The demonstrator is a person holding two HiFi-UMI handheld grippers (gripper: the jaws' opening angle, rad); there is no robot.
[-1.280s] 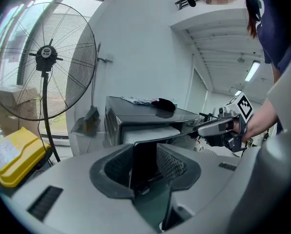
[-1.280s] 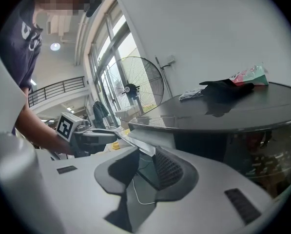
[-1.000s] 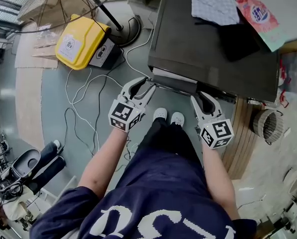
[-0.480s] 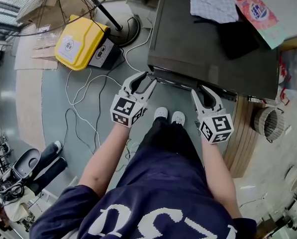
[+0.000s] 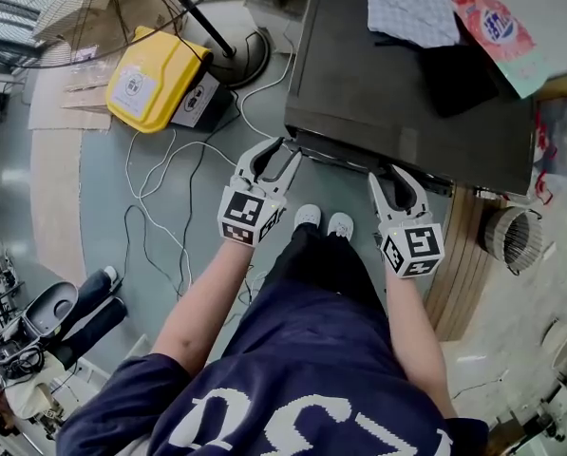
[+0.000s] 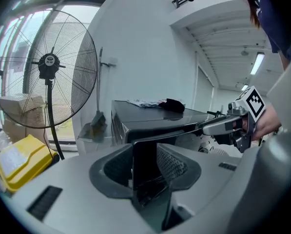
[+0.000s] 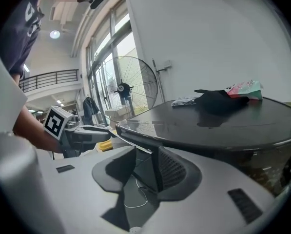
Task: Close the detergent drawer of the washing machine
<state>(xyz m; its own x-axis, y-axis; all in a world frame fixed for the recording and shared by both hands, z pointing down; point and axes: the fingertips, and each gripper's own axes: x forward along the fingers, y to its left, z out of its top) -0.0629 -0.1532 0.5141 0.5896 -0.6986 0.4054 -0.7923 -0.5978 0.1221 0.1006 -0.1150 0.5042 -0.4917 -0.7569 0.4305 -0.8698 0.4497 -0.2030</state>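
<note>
Detergent drawer (image 5: 335,156) sits at the left end of the front of the washing machine (image 5: 397,74), as the person faces it. In the head view it shows as a pale strip just under the machine's dark top edge, between the two grippers. It looks almost home, but I cannot tell from above whether its face is flush.

The left gripper (image 5: 276,152) holds its jaws wide apart at the machine's left front corner. The dark front edge stands in the gap and nothing is clamped. The right gripper (image 5: 395,174) is open too. Its jaws have just been opening, and the machine's front edge crosses the gap between them without the pads pressing on it.

To finish well, I judge that a straight push matters most. Press flat on the drawer's face near its middle, along the line of its slide, so it does not skew and jam on one side. Spread jaws give a broad contact. Ease it in slowly at the last, then check for a corner standing proud.

The drawer's face points out toward the person. Its visible long axis runs along the machine's front edge, left to right and slightly downward in the head view. Its body runs back into the machine, hidden.
</note>
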